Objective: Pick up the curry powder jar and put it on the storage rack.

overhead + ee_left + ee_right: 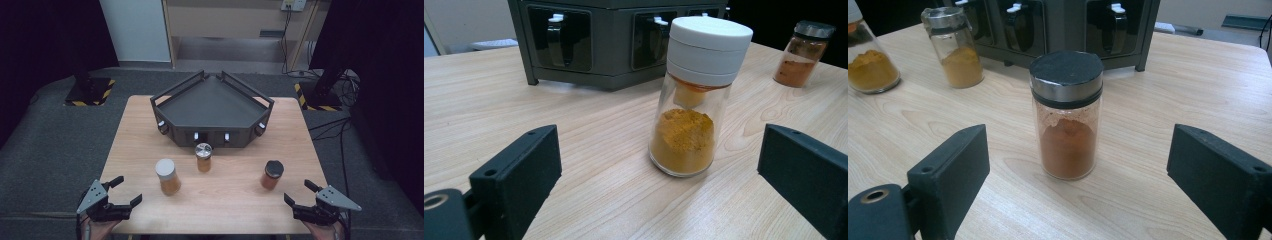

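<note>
No readable text, label or number anywhere.

- The left black hand-held gripper [124, 192] with its grey three-cornered plate sits at 7 o'clock, jaws spread wide, pointing toward 1 o'clock.
- The right black hand-held gripper [299, 194] sits at 5 o'clock, jaws wide, pointing toward 11 o'clock.

- High view: fixed above the near edge of the table [150, 120], facing forward and down; takes in the whole tabletop and the floor beyond.
- Left gripper view: low over the tabletop, looking along its jaws, close to the white-lidded jar [694, 95].
- Right gripper view: equally low, close to the black-lidded jar [1067, 115].
- Shared: all three show the dark rack [212, 107] and both jars; the black-lidded jar stands far right in the left gripper view.
</note>
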`<state>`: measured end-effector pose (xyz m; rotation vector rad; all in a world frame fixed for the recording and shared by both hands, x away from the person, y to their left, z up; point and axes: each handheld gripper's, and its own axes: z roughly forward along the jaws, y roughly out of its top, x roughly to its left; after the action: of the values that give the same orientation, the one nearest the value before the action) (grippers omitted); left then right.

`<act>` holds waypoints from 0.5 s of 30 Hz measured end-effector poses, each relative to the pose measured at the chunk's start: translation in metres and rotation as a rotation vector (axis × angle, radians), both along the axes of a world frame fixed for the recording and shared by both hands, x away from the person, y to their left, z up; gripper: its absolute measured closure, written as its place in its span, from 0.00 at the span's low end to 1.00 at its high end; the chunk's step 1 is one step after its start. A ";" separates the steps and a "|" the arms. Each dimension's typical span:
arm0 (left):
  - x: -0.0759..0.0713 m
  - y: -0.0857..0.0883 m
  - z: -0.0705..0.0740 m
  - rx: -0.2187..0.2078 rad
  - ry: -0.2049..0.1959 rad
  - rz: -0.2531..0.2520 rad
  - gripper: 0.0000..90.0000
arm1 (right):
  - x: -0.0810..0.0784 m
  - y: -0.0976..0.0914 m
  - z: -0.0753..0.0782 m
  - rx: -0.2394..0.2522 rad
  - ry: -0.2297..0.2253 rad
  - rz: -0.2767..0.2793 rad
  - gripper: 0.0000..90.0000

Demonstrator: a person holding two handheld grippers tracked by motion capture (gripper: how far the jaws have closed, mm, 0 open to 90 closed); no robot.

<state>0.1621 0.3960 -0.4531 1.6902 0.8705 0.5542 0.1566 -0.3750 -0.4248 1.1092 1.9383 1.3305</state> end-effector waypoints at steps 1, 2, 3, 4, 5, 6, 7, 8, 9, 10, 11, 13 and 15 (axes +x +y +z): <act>0.000 0.000 0.000 0.001 -0.002 -0.001 0.03 | 0.000 0.000 0.000 0.000 0.002 0.000 0.11; 0.000 0.000 0.000 0.002 -0.003 0.001 0.03 | 0.000 0.000 0.000 0.000 0.001 0.001 0.11; 0.000 0.000 0.000 0.001 -0.003 0.001 0.03 | 0.000 0.000 0.000 0.002 0.003 0.001 0.11; 0.000 0.000 0.000 0.000 -0.003 0.000 0.03 | 0.000 0.000 0.000 0.003 0.000 0.002 0.11; 0.001 0.000 0.000 0.002 -0.003 -0.001 0.03 | 0.000 0.000 0.000 0.003 0.002 0.002 0.11; 0.000 -0.001 0.000 0.002 -0.003 -0.001 0.03 | 0.001 0.000 -0.001 0.000 0.000 0.003 0.11; 0.000 -0.001 0.000 0.001 -0.006 -0.001 0.03 | 0.001 0.000 0.000 -0.004 0.001 0.002 0.11; 0.000 -0.001 0.000 0.001 -0.006 -0.001 0.03 | 0.001 0.000 0.000 -0.003 0.003 0.003 0.11; 0.001 -0.001 0.000 0.001 -0.004 0.000 0.03 | 0.001 0.000 -0.001 0.001 0.005 0.003 0.11; 0.001 0.000 -0.001 -0.003 -0.002 0.000 0.03 | 0.001 0.000 -0.001 0.002 0.006 0.002 0.11; 0.001 0.000 -0.001 -0.006 0.000 0.000 0.03 | 0.001 0.000 -0.001 0.000 0.007 0.002 0.11; 0.000 0.000 0.000 0.000 -0.004 0.001 0.03 | 0.001 0.001 0.000 -0.006 0.007 0.003 0.11; 0.000 0.001 -0.001 -0.008 -0.001 0.001 0.03 | 0.001 0.000 -0.001 0.001 0.000 0.004 0.11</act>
<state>0.1624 0.3970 -0.4540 1.6823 0.8720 0.5515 0.1572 -0.3752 -0.4255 1.1057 1.9409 1.3341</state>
